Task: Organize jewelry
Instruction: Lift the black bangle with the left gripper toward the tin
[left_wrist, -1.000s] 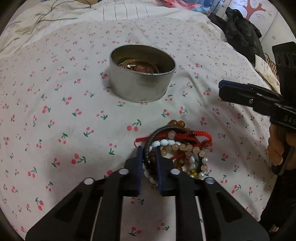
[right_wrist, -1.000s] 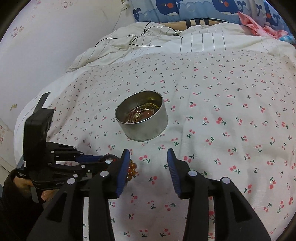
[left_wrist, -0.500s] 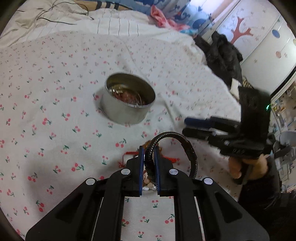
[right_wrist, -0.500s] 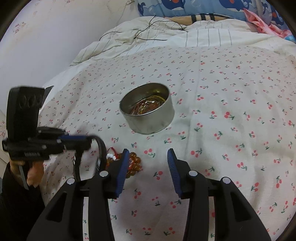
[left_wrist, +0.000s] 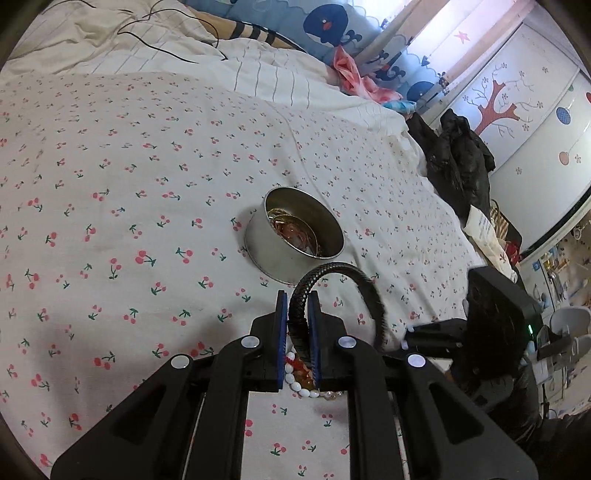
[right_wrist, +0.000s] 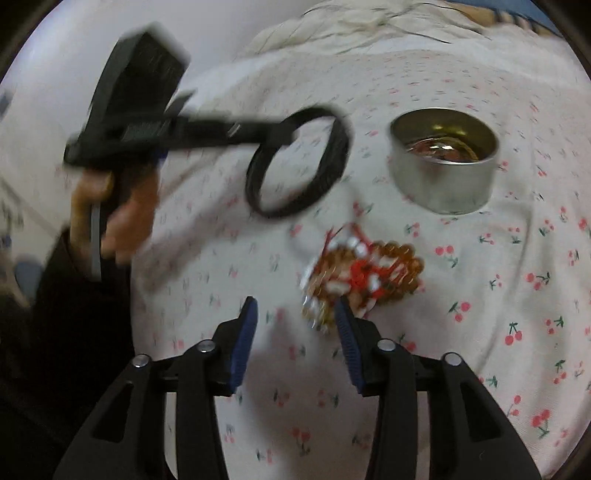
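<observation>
The left claw (left_wrist: 298, 301) is clamped on a black braided bracelet (left_wrist: 341, 271), its blue pads (left_wrist: 282, 317) pinching the cord so the loop stands up and arcs off to one side, clear of the bedsheet. From the right wrist view the same bracelet (right_wrist: 297, 162) hangs as an open ring off the tip of the left claw (right_wrist: 284, 138), just beside the round metal tin (right_wrist: 443, 162) and above the sheet.

The tin (left_wrist: 293, 240) sits on the cherry-print bedsheet (left_wrist: 129, 184), with gold-coloured and reddish jewelry already lying in its bottom. Near the tin, on the side toward both claws, lies a tangled pile of beaded bracelets (right_wrist: 364, 271): amber beads, white beads and a red cord, blurred in this view. In the left wrist view a few white and amber beads of the pile (left_wrist: 303, 386) peek out beneath the claw.

The right claw (right_wrist: 293, 312) has just been opening and stands fairly wide with nothing between its pads, hovering at the near edge of the pile, one finger (right_wrist: 345, 325) overlapping the beads in the picture; I cannot tell whether it touches them.

A hand (right_wrist: 114, 214) in a dark sleeve grips the left claw's handle.
</observation>
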